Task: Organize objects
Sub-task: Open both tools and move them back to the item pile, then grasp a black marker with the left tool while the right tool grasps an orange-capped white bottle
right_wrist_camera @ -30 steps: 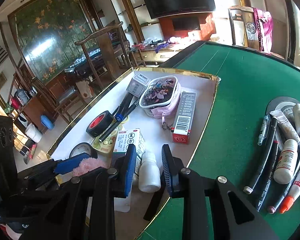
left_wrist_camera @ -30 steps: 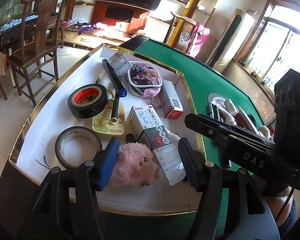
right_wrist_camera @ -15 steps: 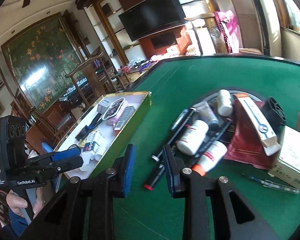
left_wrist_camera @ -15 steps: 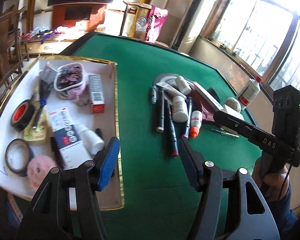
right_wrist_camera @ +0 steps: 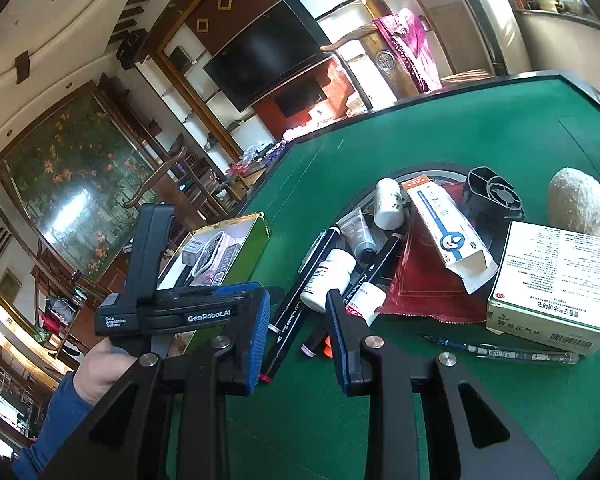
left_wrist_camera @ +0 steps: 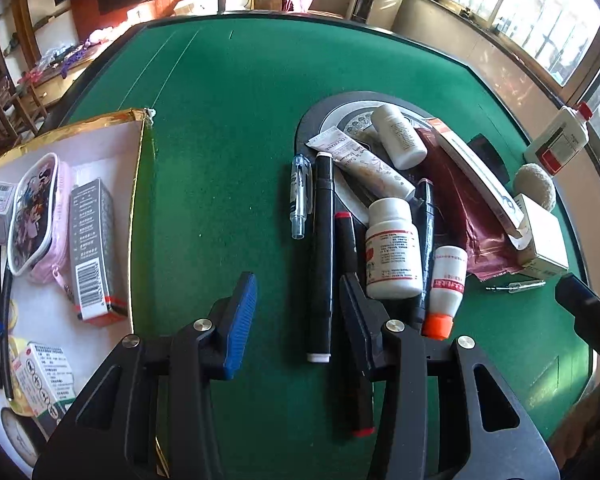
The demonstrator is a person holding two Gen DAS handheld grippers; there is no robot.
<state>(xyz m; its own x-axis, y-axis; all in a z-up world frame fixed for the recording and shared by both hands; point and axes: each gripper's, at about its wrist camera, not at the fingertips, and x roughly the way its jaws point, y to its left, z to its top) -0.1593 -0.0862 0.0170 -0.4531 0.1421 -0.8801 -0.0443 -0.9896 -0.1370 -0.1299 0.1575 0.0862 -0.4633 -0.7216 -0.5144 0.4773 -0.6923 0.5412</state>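
Observation:
My left gripper (left_wrist_camera: 296, 306) is open and empty, low over the green felt, with a long black marker (left_wrist_camera: 322, 252) lying between its fingers. A red-capped marker, a white pill bottle (left_wrist_camera: 394, 250) and a small orange-capped bottle (left_wrist_camera: 446, 284) lie just right of it. The gold-rimmed white tray (left_wrist_camera: 136, 184) with a pink pouch (left_wrist_camera: 36, 216) and boxes is at left. My right gripper (right_wrist_camera: 298, 334) is open and empty near the markers and the white pill bottle (right_wrist_camera: 328, 276); the left gripper's body (right_wrist_camera: 180, 312) is beside it.
A pile sits on a dark round mat (left_wrist_camera: 312, 128): a cream tube, white bottles, a red foil pouch (right_wrist_camera: 424, 276), a toothpaste box (right_wrist_camera: 444, 232), a white medicine box (right_wrist_camera: 552, 280), a beige ball (right_wrist_camera: 578, 202). A clear pen (right_wrist_camera: 504, 354) lies in front. The table edge is at right.
Both grippers have swung away from the tray to the pile of pens and bottles. The right gripper, which straddled a small white bottle in the tray, is now empty and wider open.

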